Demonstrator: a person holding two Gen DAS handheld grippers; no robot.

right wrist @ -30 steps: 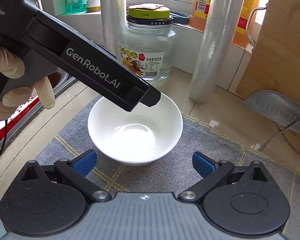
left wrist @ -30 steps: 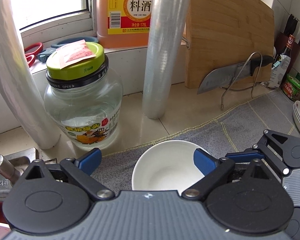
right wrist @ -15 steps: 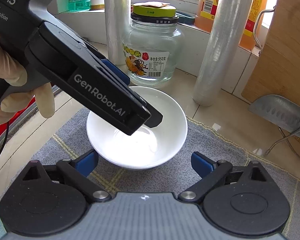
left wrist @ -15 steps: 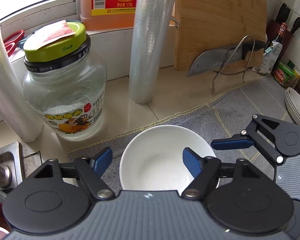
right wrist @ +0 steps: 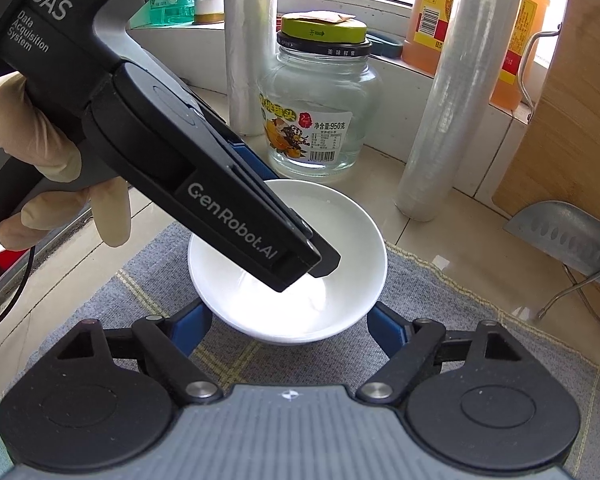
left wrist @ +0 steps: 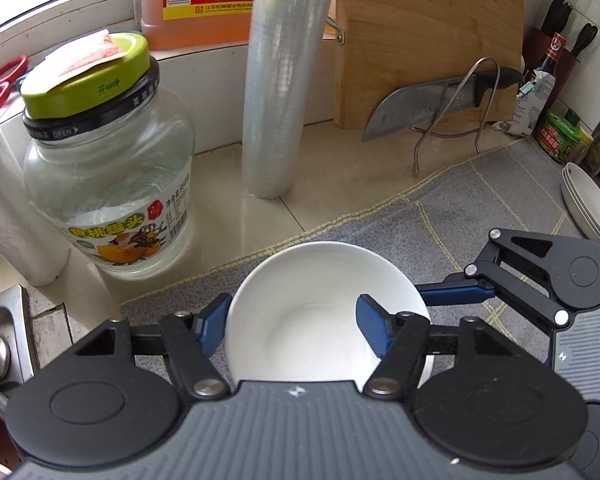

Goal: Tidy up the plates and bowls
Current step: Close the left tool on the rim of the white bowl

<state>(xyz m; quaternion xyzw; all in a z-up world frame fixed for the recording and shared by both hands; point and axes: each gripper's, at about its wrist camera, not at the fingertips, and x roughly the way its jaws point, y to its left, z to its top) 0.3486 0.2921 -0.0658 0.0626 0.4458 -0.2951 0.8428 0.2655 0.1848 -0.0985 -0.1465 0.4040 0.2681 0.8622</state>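
Grey mat (right wrist: 148, 292): bowl (right wrist: 332, 216) btwn both grippers' fingers.

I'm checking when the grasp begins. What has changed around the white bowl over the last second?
Both tools have just been closing on the white bowl. The left tool now straddles its wall, one finger inside, one outside. The right tool has drawn in against the bowl's outer sides. Whether either grip is firm I cannot tell. The bowl sits where it was on the grey mat; the glass jar has not moved.
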